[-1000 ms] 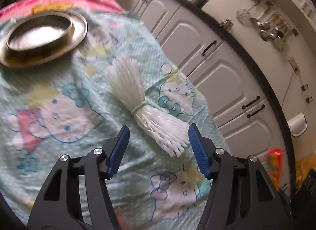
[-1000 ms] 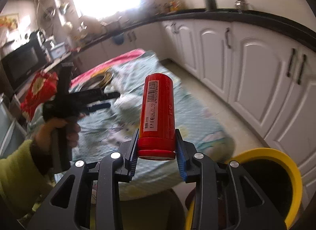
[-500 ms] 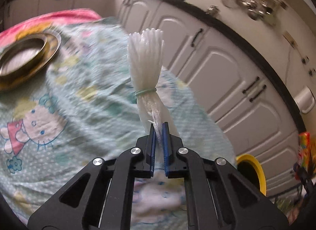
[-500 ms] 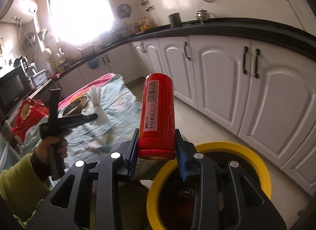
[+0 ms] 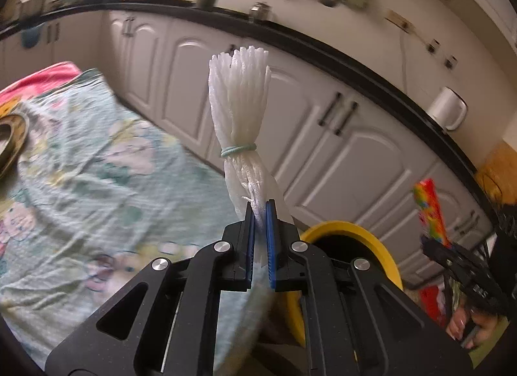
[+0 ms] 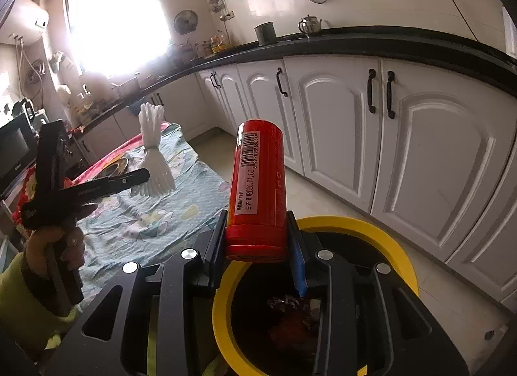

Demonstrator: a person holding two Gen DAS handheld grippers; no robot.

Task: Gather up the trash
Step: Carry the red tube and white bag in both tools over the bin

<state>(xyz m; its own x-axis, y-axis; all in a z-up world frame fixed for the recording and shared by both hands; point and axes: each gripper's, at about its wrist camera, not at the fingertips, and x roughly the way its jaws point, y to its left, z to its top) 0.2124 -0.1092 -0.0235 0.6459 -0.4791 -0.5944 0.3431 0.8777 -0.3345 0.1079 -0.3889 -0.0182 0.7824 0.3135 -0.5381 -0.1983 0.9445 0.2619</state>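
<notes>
Left wrist view: the left gripper (image 5: pixel 260 214) has its 2 fingers clamped on a white foam-net bundle tied with a green band (image 5: pixel 240 111), upright above the cartoon-print cloth (image 5: pixel 97 166). The right gripper (image 6: pixel 258 246) squeezes a red cylindrical can (image 6: pixel 257 188) over the yellow-rimmed bin (image 6: pixel 381 230).

My bin (image 6: pixel 400 246) stood on the floor (image 6: pixel 323 188) off the counter's (image 6: pixel 155 214) corner, cabinets (image 6: pixel 339 123) behind it.

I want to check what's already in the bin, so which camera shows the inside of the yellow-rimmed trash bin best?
The right wrist view: the round yellow-rimmed trash bin lies open below, dark trash inside. The left wrist view shows only part of its rim.
</notes>
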